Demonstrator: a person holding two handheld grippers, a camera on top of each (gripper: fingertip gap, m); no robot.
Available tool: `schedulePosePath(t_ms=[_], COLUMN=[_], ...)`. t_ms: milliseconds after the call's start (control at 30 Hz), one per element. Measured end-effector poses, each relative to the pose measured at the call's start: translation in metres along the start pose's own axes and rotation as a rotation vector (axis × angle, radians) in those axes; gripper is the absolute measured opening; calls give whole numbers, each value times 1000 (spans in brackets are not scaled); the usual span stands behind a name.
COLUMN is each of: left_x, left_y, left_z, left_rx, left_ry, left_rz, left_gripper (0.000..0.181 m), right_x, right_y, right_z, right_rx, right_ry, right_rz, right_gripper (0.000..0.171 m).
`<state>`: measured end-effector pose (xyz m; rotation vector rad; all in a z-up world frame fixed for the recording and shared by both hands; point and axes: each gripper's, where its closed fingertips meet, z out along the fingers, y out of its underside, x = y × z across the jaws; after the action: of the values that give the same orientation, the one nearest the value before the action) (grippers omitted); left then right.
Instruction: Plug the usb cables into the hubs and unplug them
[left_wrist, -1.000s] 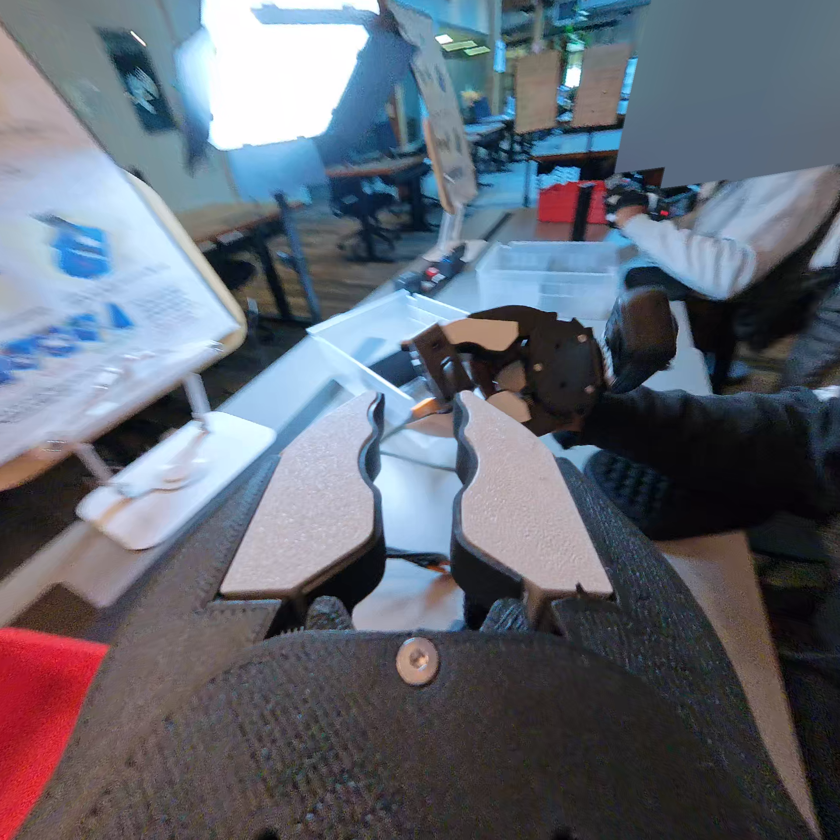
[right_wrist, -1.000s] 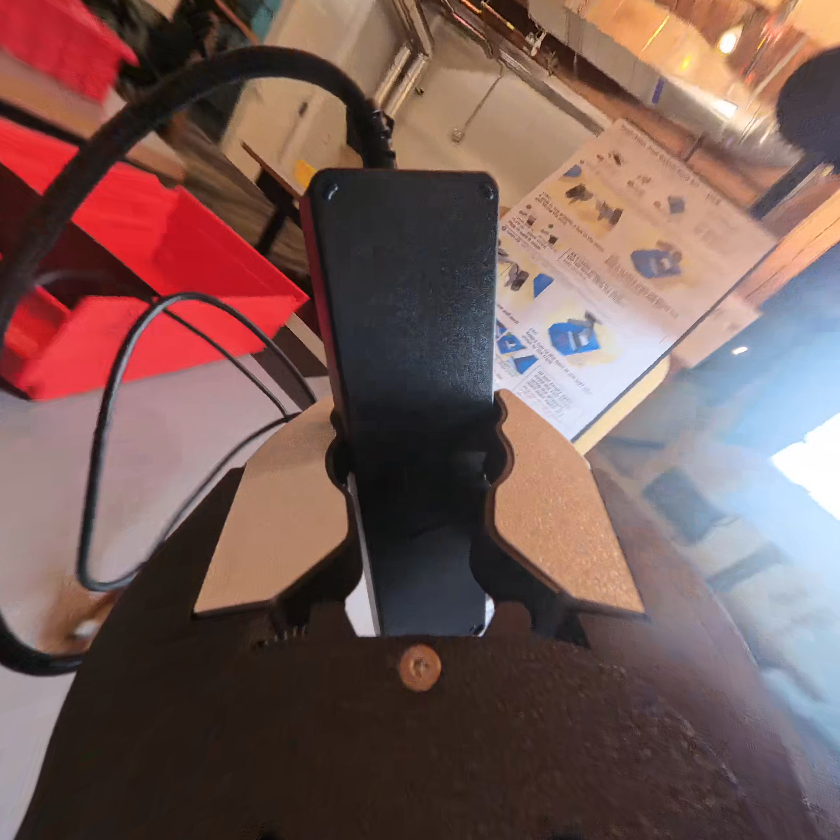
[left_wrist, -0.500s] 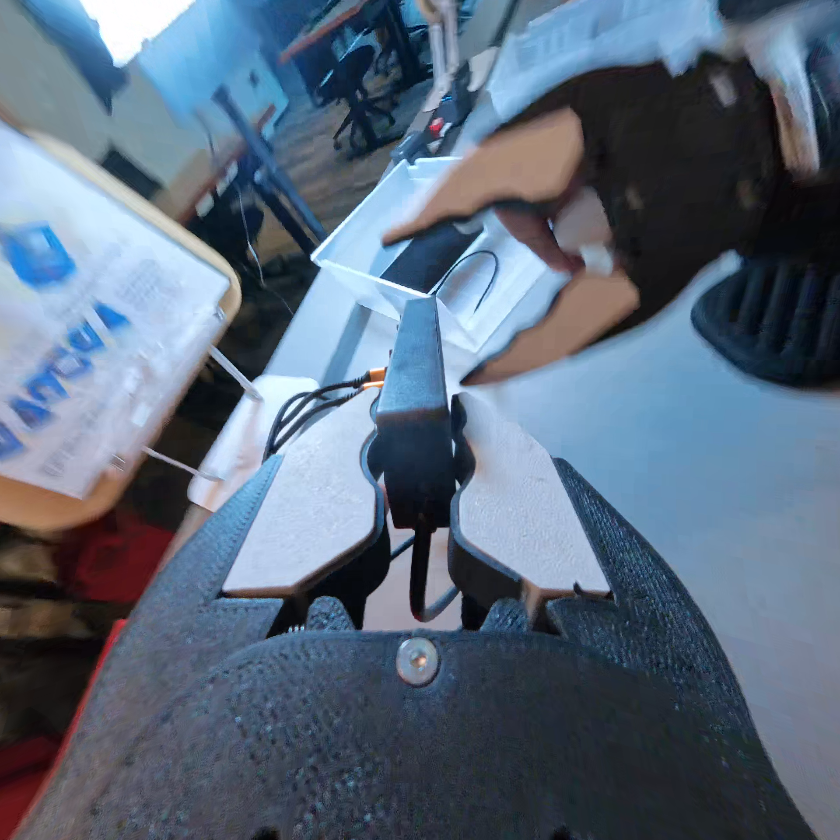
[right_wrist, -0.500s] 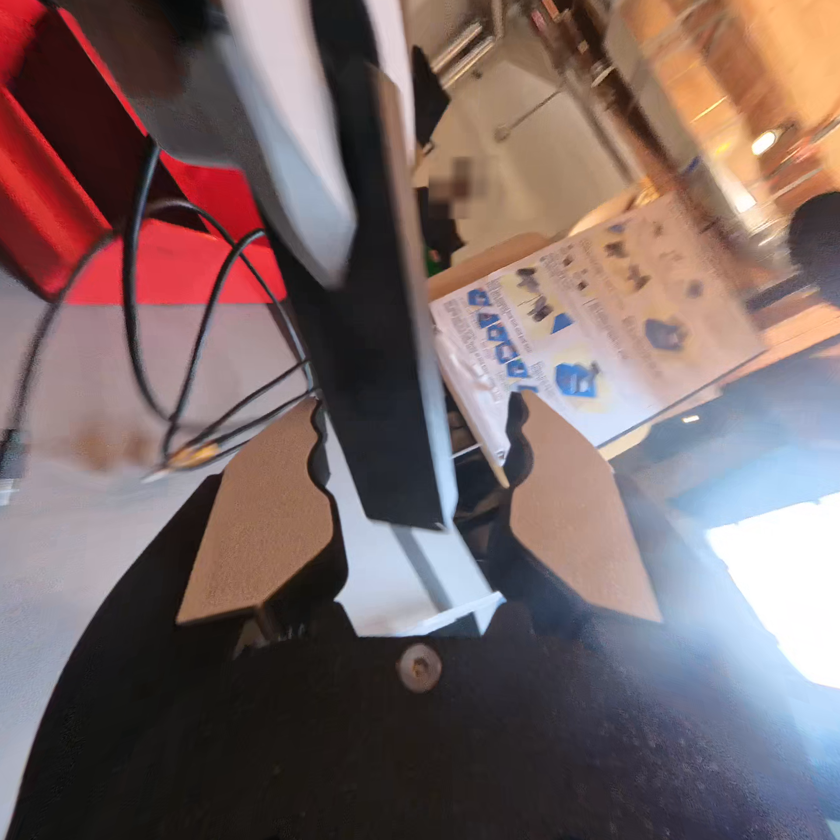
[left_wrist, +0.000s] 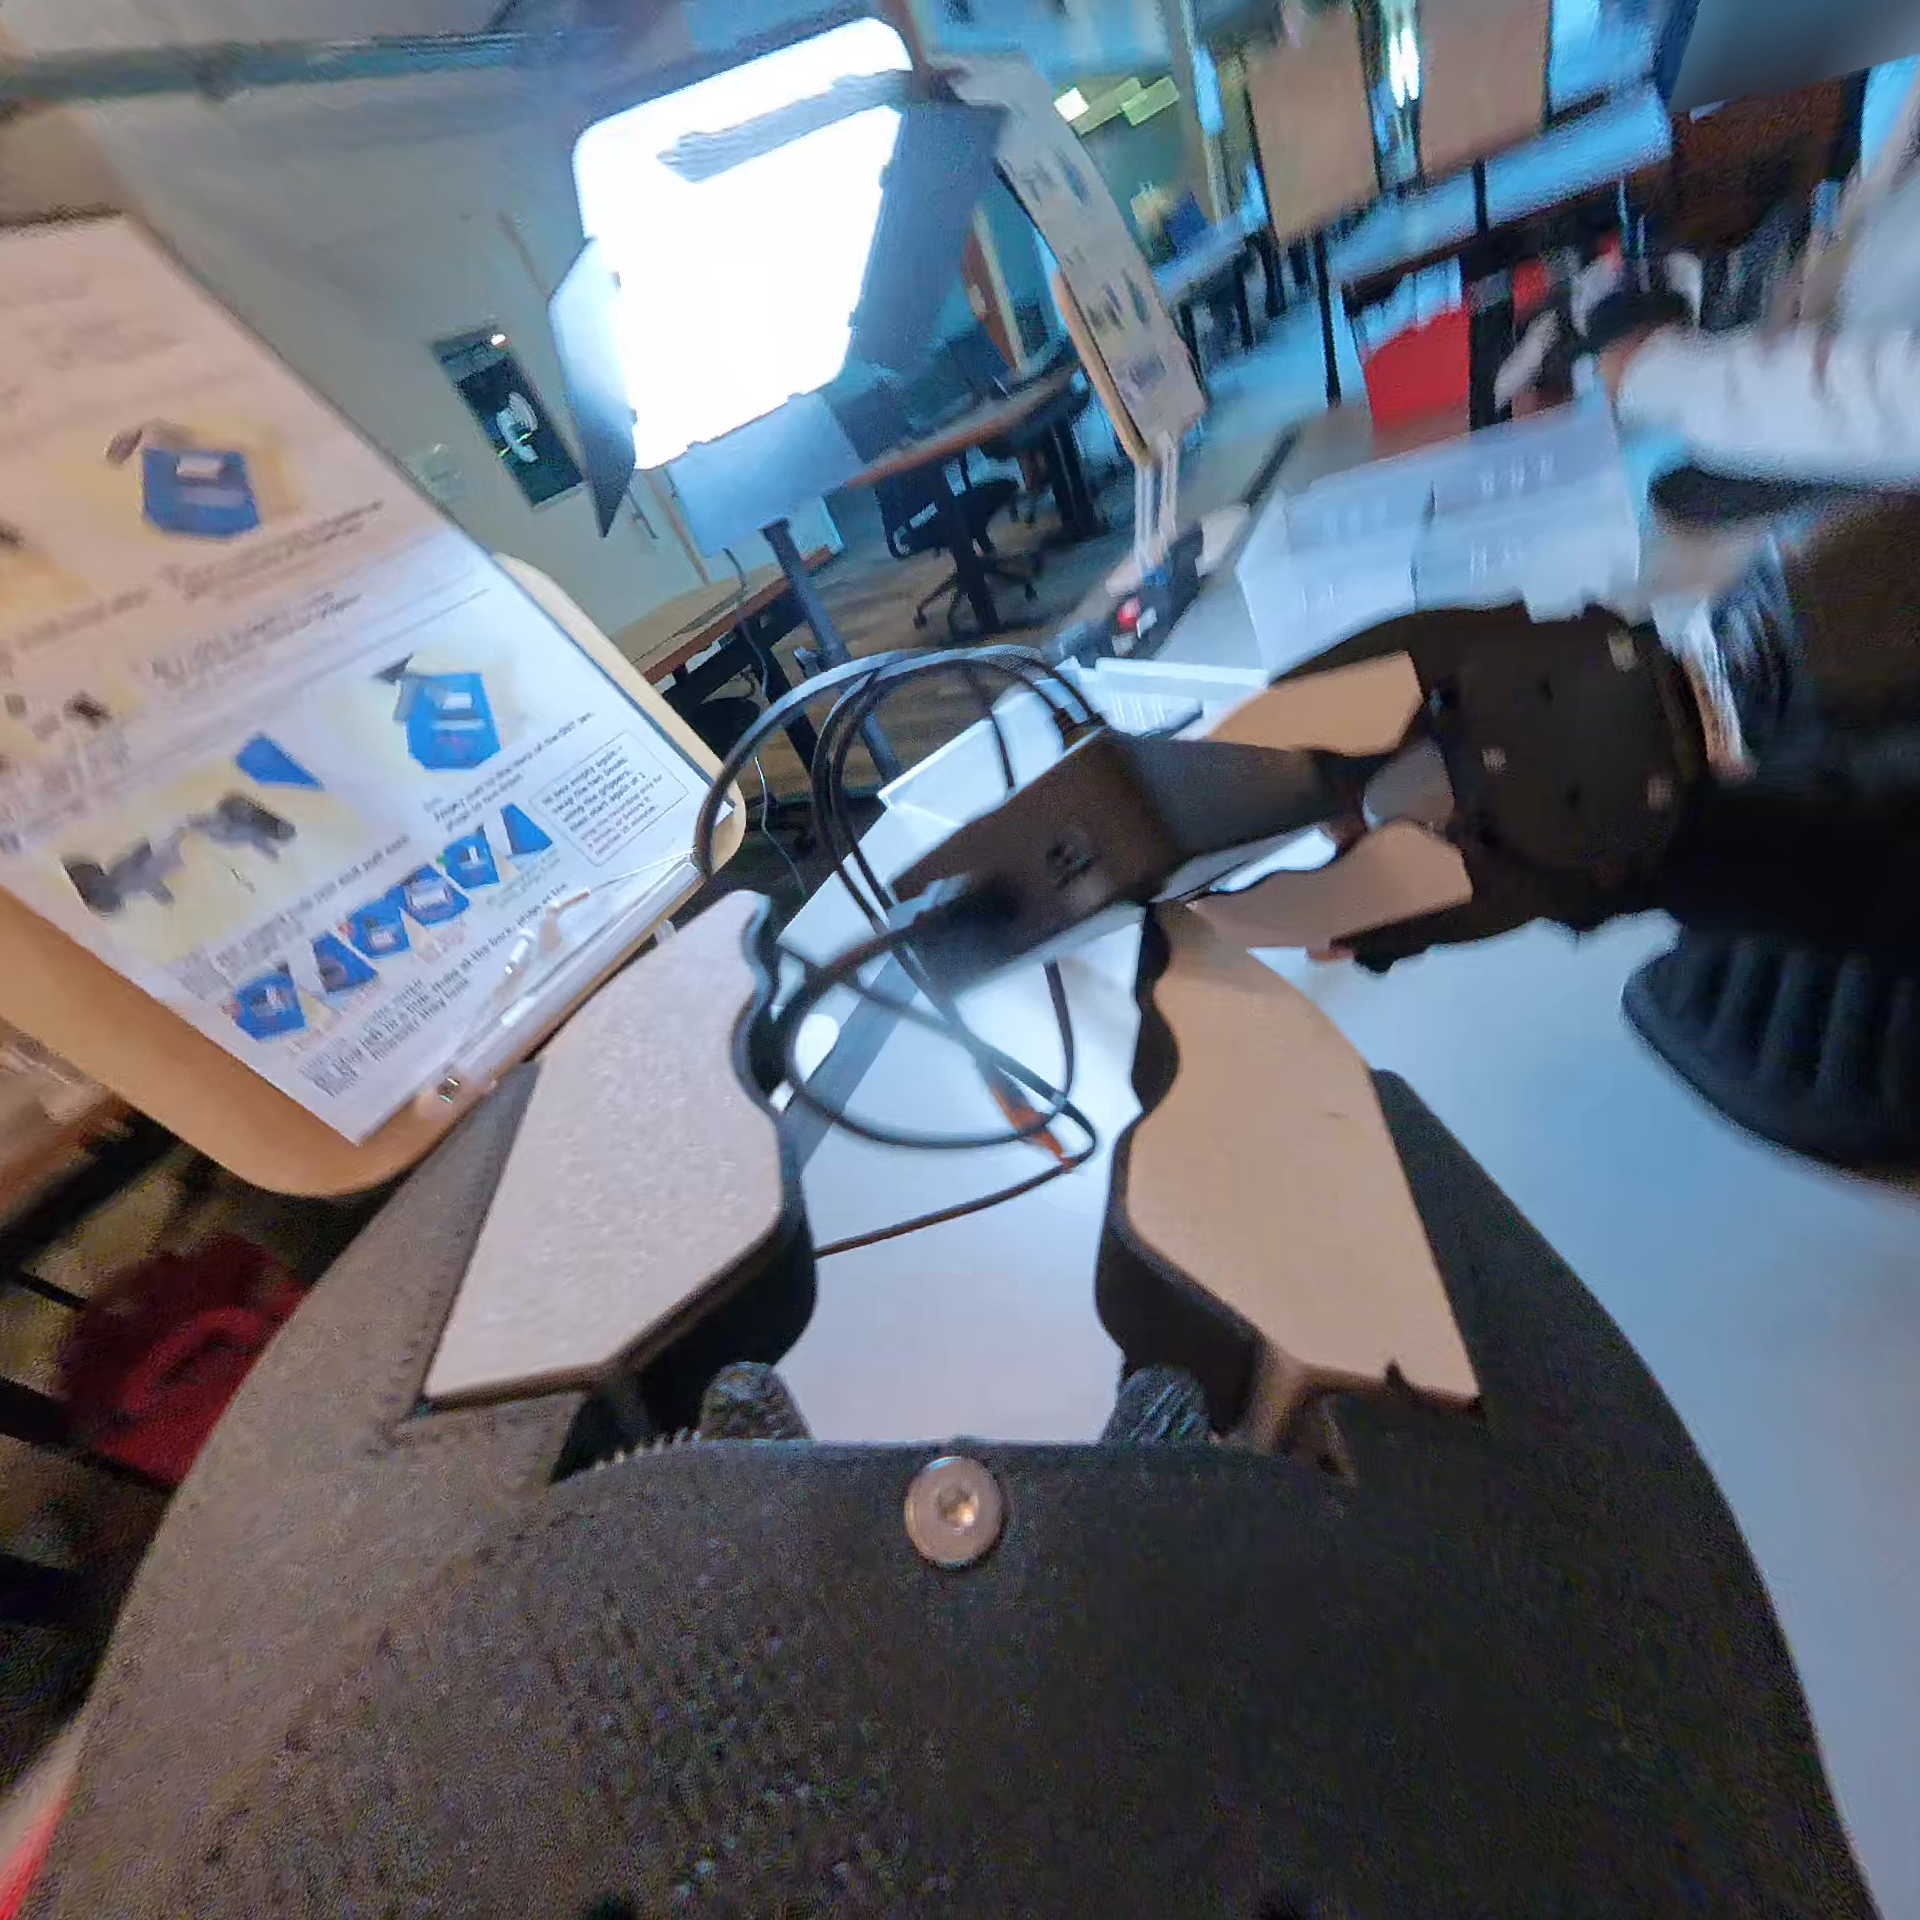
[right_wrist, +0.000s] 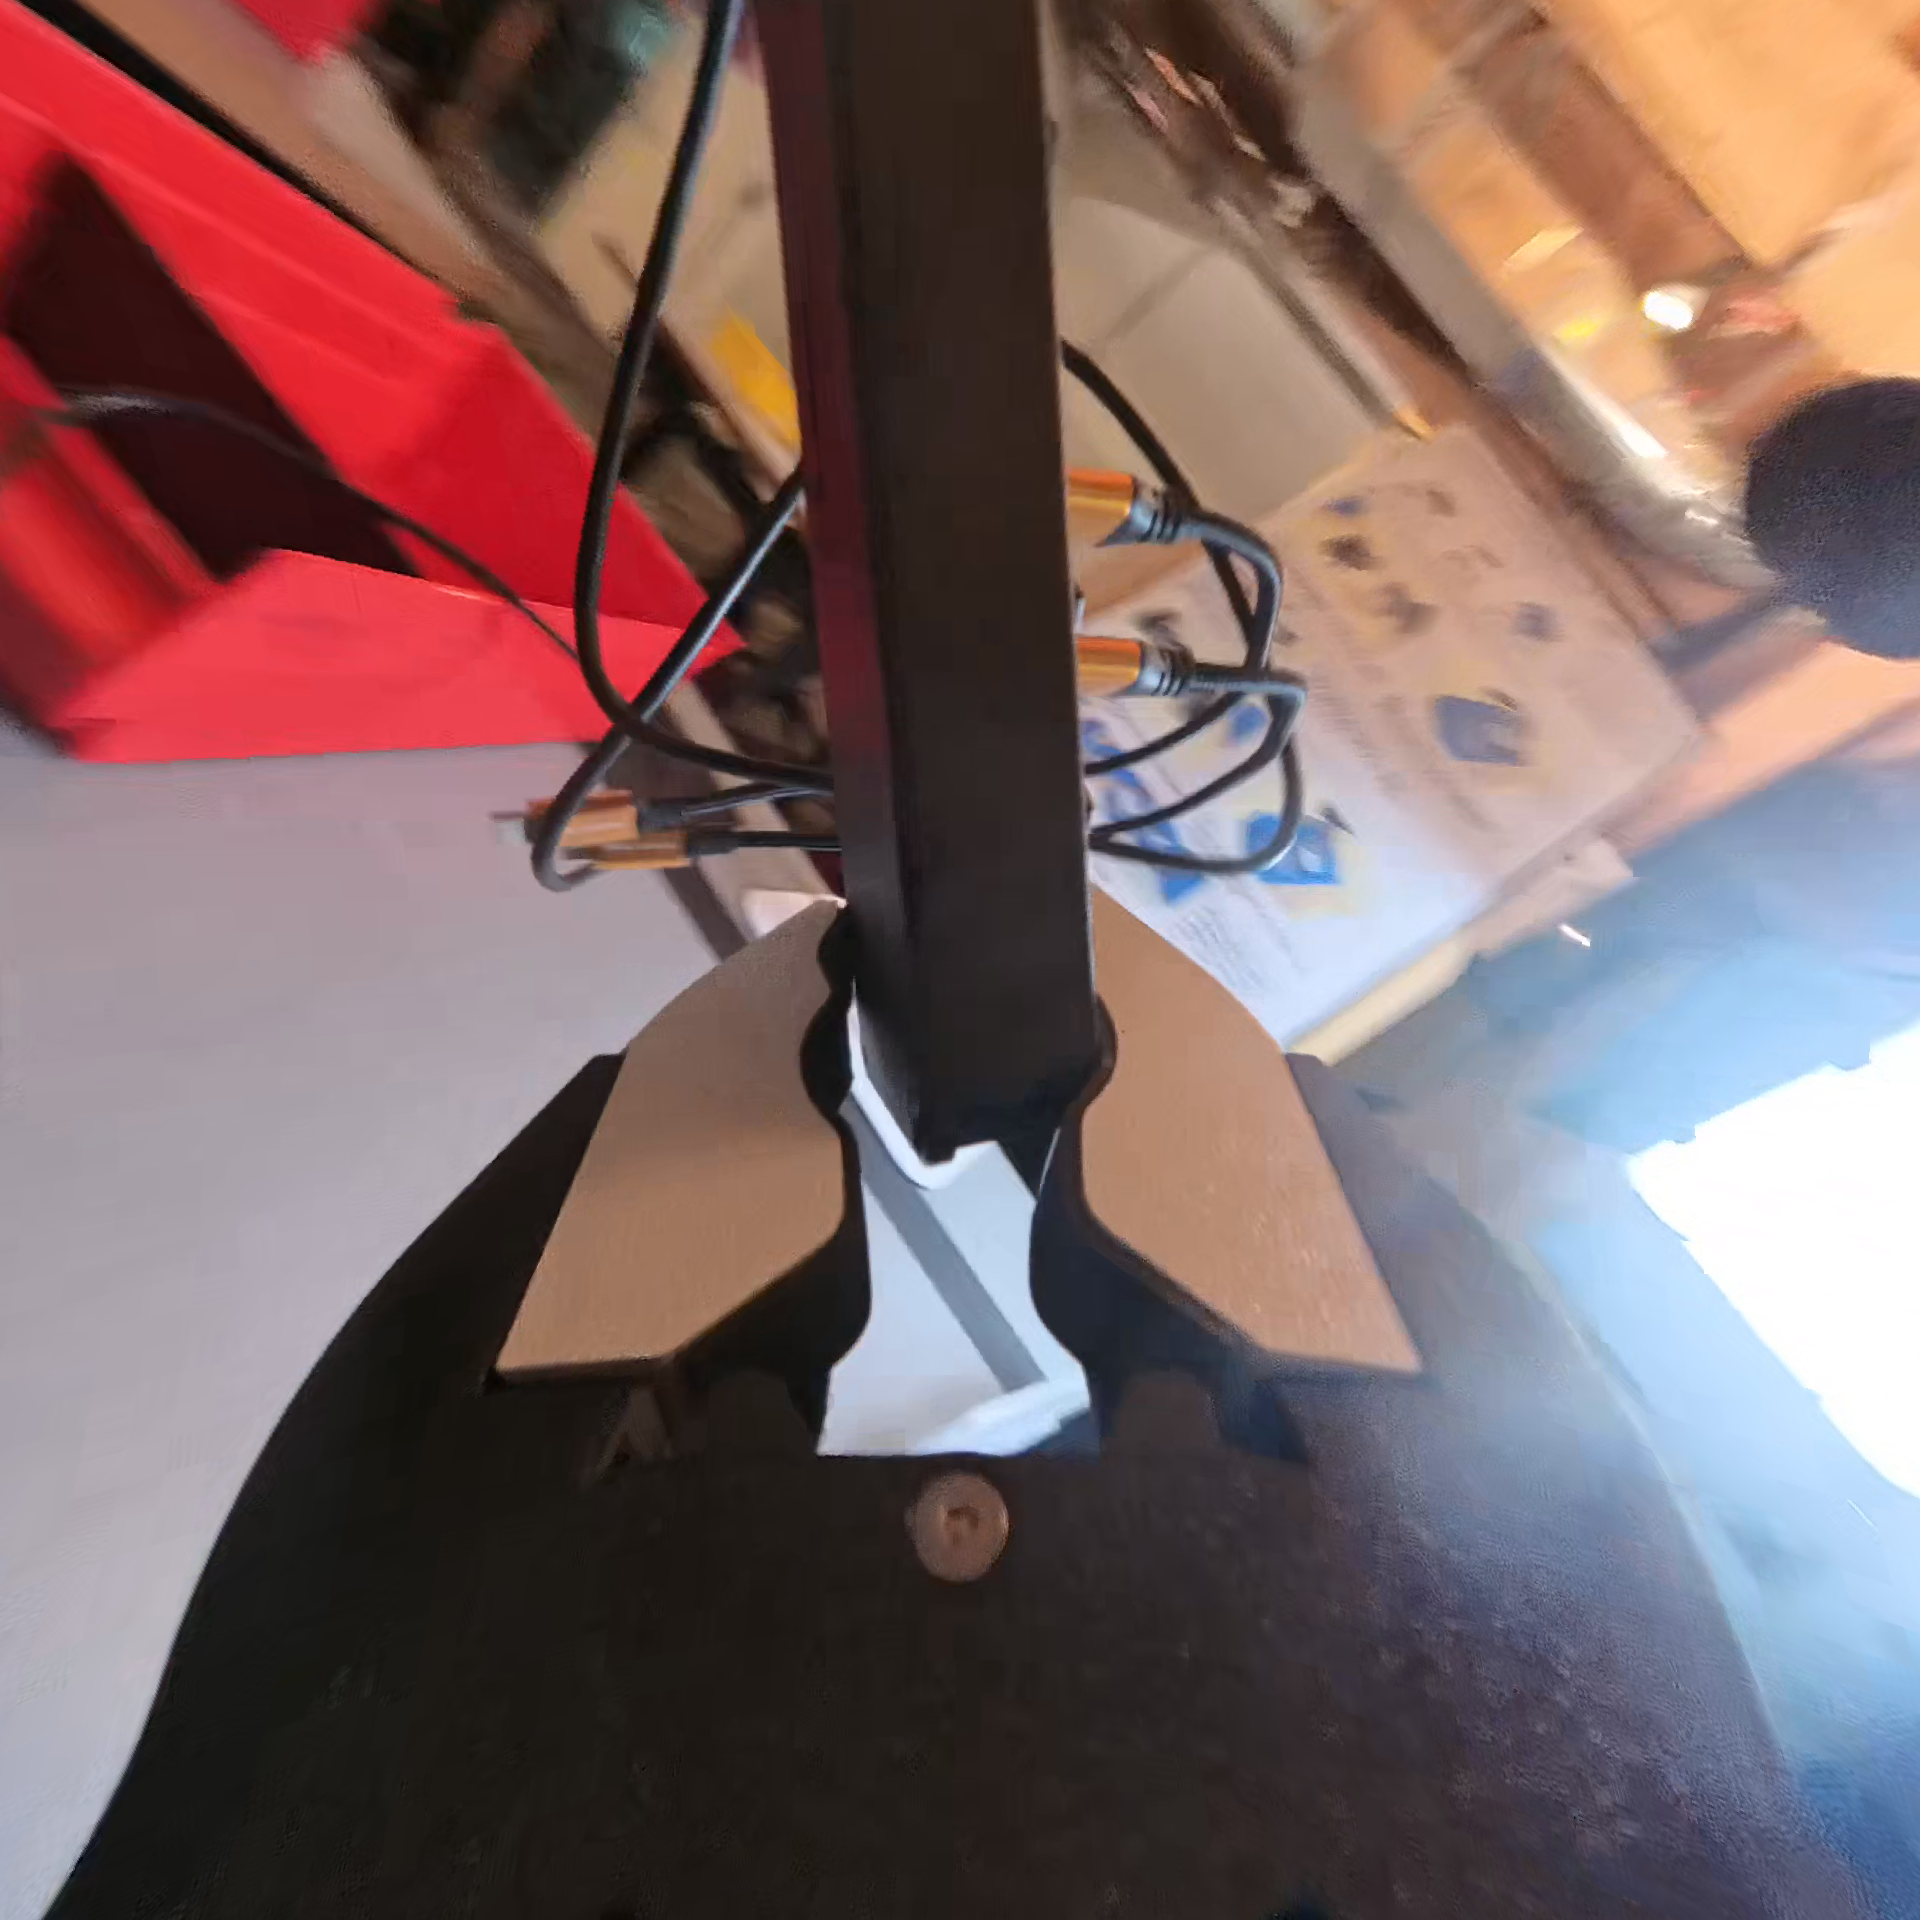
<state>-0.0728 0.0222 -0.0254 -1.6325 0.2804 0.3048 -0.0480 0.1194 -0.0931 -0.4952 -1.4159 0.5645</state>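
Observation:
In the right wrist view my right gripper (right_wrist: 966, 914) is shut on the near end of a long black USB hub (right_wrist: 935, 520), both pads pressing its sides. Two orange-plugged cables (right_wrist: 1112, 665) sit in the hub's right side. Two loose orange plugs (right_wrist: 603, 821) hang at its left. In the left wrist view my left gripper (left_wrist: 951, 914) is open and holds nothing. Black cable loops (left_wrist: 883, 935) with loose orange plugs (left_wrist: 1023, 1101) lie over the table between its fingers. The right gripper (left_wrist: 1247, 816) holds the hub (left_wrist: 1122, 821) just beyond my left fingertips.
A printed instruction board (left_wrist: 312, 727) leans at the left and also shows in the right wrist view (right_wrist: 1403, 675). A red bin (right_wrist: 260, 520) stands at the table's far side. A white tray (left_wrist: 966, 769) sits behind the hub. A person's white sleeve (left_wrist: 1766, 384) is at the back right.
A second ago my right gripper held the hub. Half a second ago my left gripper held it edge-on while the right stood open. Now the left has opened and the right has shut on it again.

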Motion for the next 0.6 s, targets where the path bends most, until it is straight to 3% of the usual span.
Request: schedulePosePath(t_ms=[67, 133, 200, 233, 300, 367, 467, 600], left_x=[-12, -8, 20, 36, 49, 37, 33, 33], left_y=[-8, -14, -16, -13, -5, 2, 8, 3], left_z=[2, 6, 23, 35, 58, 64, 52, 37], left_rx=[102, 201, 220, 192, 149, 156, 127, 207], left_ry=[-30, 39, 184, 226, 157, 16, 146, 328], left_rz=[-182, -370, -495, -513, -453, -409, -455, -585], left_gripper=[55, 50, 59, 71, 87, 78, 71, 63], right_x=[21, 40, 45, 41, 20, -5, -21, -24], right_y=[6, 9, 10, 9, -2, -16, -22, -32], right_z=[-3, -9, -10, -9, -6, -3, 2, -1], right_rx=[-13, -30, -73, -95, -84, -52, -33, 36], right_ry=[118, 219, 270, 269, 248, 239, 154, 153], right_rz=[53, 48, 32, 34, -39, -104, -89, -117], right_gripper=[33, 32, 30, 30, 29, 29, 35, 35])
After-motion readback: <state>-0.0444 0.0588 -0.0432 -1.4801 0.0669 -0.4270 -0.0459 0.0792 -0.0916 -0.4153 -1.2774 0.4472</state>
